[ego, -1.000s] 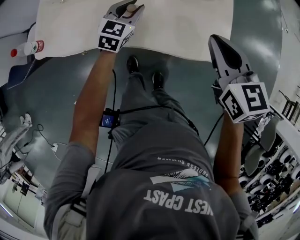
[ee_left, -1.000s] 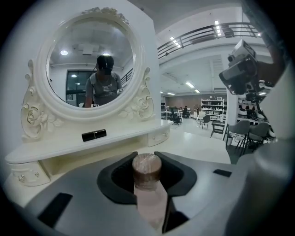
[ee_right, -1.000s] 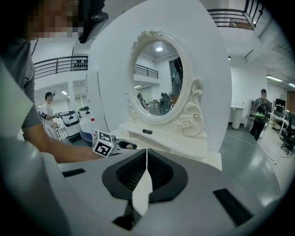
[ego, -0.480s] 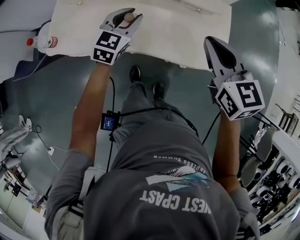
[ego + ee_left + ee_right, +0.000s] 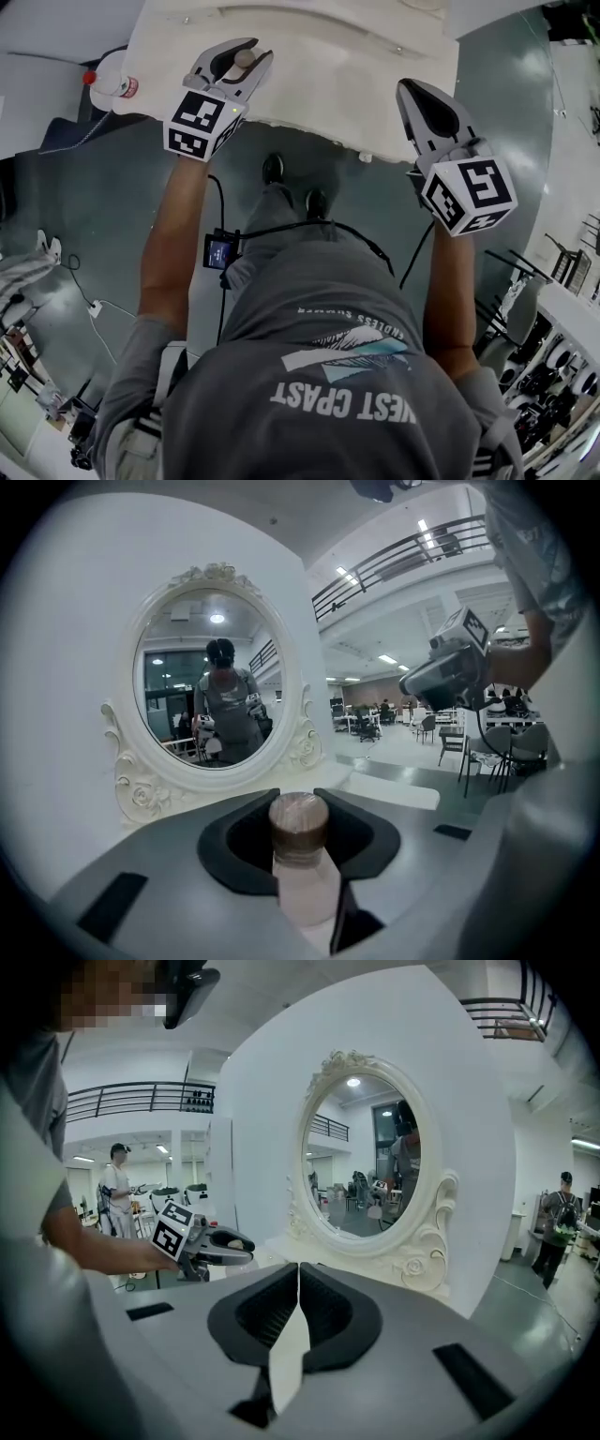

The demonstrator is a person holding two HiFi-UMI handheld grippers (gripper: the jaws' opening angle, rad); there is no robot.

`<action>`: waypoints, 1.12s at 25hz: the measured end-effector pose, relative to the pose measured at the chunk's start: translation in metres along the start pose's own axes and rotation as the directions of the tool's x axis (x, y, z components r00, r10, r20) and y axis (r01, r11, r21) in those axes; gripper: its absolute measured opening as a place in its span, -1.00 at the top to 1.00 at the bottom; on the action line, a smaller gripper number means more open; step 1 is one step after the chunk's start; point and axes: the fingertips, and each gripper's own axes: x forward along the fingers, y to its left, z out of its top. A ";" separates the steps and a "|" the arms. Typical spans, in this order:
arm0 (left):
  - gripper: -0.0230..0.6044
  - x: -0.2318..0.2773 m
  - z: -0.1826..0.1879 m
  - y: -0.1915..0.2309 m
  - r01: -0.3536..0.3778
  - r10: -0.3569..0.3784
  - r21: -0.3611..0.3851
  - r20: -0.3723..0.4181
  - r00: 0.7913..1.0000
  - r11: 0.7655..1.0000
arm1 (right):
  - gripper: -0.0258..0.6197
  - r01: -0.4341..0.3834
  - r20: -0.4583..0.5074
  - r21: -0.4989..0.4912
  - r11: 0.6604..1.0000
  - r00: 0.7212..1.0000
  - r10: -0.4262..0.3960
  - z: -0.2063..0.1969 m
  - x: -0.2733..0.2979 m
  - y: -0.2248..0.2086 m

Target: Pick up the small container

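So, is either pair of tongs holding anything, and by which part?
Left tongs grip the container by its pale body, below the brown cap. Right tongs are shut and empty.

Head view looks steeply down over the tabletop (image 5: pixel 309 84); both gripper views face the oval mirror (image 5: pixel 217 682) from nearby.

The small container (image 5: pixel 302 883) looks smooth plastic, its cap (image 5: pixel 298 819) wood-grained.
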 end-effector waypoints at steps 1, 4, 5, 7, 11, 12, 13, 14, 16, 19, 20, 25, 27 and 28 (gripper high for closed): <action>0.54 -0.006 0.004 0.001 -0.001 0.001 0.003 0.000 1.000 1.000 | 0.83 -0.008 0.005 -0.004 1.000 1.000 0.008 0.004 0.002 0.002; 0.54 -0.025 0.015 0.003 -0.003 0.003 0.008 0.006 1.000 1.000 | 0.83 -0.032 0.025 -0.017 0.999 0.999 0.032 0.015 0.007 0.008; 0.54 -0.031 0.018 0.005 -0.008 0.007 0.011 0.008 1.000 1.000 | 0.83 -0.041 0.032 -0.023 0.999 0.999 0.042 0.019 0.009 0.010; 0.54 -0.043 0.024 0.008 -0.018 0.017 0.017 0.014 1.000 1.000 | 0.83 -0.058 0.044 -0.040 0.998 0.997 0.060 0.027 0.015 0.013; 0.54 -0.064 0.041 0.010 -0.031 0.031 0.031 0.029 0.999 0.999 | 0.83 -0.097 0.061 -0.058 0.994 0.993 0.100 0.041 0.022 0.020; 0.54 -0.070 0.045 0.010 -0.036 0.035 0.033 0.034 0.999 0.999 | 0.84 -0.106 0.067 -0.060 0.992 0.992 0.110 0.044 0.023 0.021; 0.54 -0.075 0.048 0.010 -0.043 0.042 0.034 0.040 0.998 0.998 | 0.84 -0.116 0.071 -0.064 0.991 0.990 0.121 0.047 0.025 0.024; 0.54 -0.080 0.051 0.010 -0.050 0.048 0.035 0.044 0.998 0.998 | 0.84 -0.126 0.076 -0.068 0.990 0.988 0.131 0.049 0.028 0.026; 0.54 -0.091 0.056 0.010 -0.063 0.061 0.038 0.050 0.997 0.997 | 0.84 -0.147 0.079 -0.081 0.986 0.985 0.154 0.053 0.033 0.031; 0.54 -0.106 0.067 0.009 -0.081 0.079 0.041 0.057 0.995 0.996 | 0.84 -0.180 0.063 -0.088 0.980 0.980 0.186 0.058 0.039 0.038; 0.54 -0.111 0.070 0.008 -0.086 0.083 0.043 0.060 0.995 0.995 | 0.84 -0.189 0.059 -0.086 0.978 0.979 0.194 0.059 0.039 0.040; 0.54 -0.136 0.079 0.003 -0.120 0.117 0.052 0.067 0.991 0.991 | 0.84 -0.224 0.068 -0.113 0.968 0.970 0.232 0.069 0.038 0.055; 0.54 -0.145 0.078 0.001 -0.131 0.128 0.052 0.062 0.990 0.990 | 0.84 -0.239 0.070 -0.123 0.963 0.966 0.248 0.071 0.039 0.060; 0.54 -0.148 0.078 0.000 -0.136 0.133 0.052 0.060 0.989 0.989 | 0.84 -0.245 0.070 -0.128 0.961 0.964 0.255 0.072 0.040 0.062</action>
